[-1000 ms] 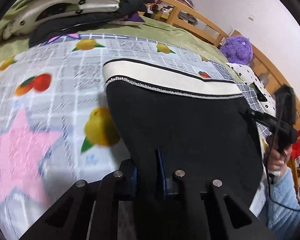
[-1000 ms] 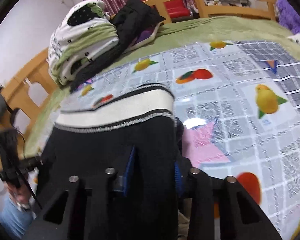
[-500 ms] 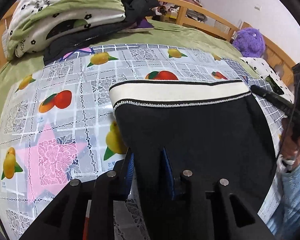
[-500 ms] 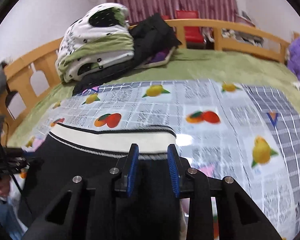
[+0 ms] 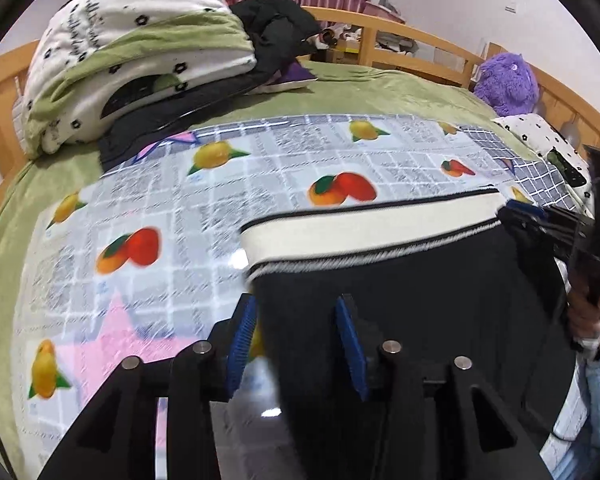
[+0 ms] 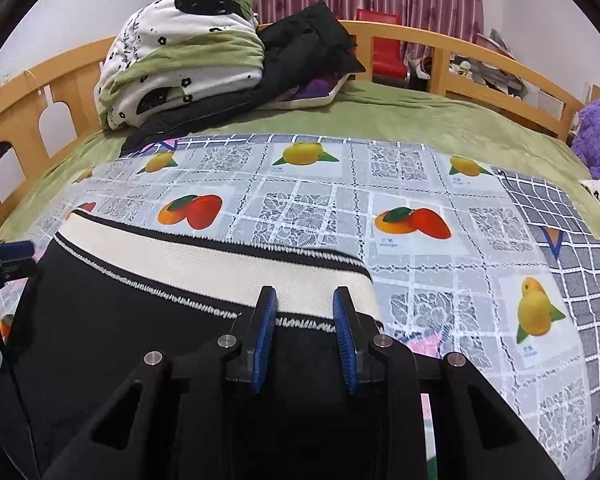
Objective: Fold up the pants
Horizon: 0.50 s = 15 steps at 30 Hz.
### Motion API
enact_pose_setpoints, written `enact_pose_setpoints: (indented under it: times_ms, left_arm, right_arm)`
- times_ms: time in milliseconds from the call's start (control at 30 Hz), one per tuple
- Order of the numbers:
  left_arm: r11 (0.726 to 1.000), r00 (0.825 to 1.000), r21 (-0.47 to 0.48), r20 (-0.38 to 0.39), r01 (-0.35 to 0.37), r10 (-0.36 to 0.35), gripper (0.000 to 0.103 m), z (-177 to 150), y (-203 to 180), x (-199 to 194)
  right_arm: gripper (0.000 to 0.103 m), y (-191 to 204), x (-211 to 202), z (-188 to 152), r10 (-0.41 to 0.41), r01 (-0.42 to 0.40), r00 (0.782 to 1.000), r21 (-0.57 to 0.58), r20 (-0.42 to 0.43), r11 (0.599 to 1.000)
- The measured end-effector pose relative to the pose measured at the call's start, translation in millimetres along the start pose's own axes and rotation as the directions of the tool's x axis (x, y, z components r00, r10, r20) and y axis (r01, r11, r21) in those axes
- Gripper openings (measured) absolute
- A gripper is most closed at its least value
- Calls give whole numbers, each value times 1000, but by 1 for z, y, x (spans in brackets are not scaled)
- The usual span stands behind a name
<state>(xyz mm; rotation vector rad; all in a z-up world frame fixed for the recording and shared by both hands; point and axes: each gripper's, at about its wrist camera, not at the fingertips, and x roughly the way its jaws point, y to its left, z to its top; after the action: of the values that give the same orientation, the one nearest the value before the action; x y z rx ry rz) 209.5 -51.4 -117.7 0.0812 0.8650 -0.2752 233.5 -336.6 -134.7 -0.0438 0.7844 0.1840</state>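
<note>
Nearest, the left tool (image 5: 296, 340) and right tool (image 6: 305, 334) are both spread, gripping nothing. The black pants (image 6: 140, 340) lie on the bed (image 6: 420, 120), waistband farthest; dragging a finger could rumple the fold.

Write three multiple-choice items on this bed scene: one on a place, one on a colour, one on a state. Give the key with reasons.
1. Where does the purple plush toy sit?
A. on the pants
B. at the bed's far right edge
C. on the folded quilt

2. What colour is the waistband of the black pants?
A. cream
B. red
C. green

3. How do the jaws of the right gripper stand?
A. shut on the quilt
B. out of view
C. apart over the waistband

Key: B, it sits by the wooden rail; A, a cream band edged in black; C, a clear gap shows between the blue pads.
</note>
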Motion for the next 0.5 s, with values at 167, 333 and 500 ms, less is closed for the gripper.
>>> enact_pose_setpoints:
  times_ms: [167,333,500]
  left_arm:
    - [998,998,23,-24,-56,57,67,0,-13,35]
    - [997,998,-71,-59,2,-6,67,-3,-2,31]
    - [999,996,-51,-94,10,-15,66,-31,-12,11]
  right_arm:
    - [29,-3,-11,-13,0,0,1000,-8,-3,1000]
    - [29,-11,-8,-12,27,-25,999,48,-39,999]
    - [29,-13,-27,-23,42,-38,998,87,-52,995]
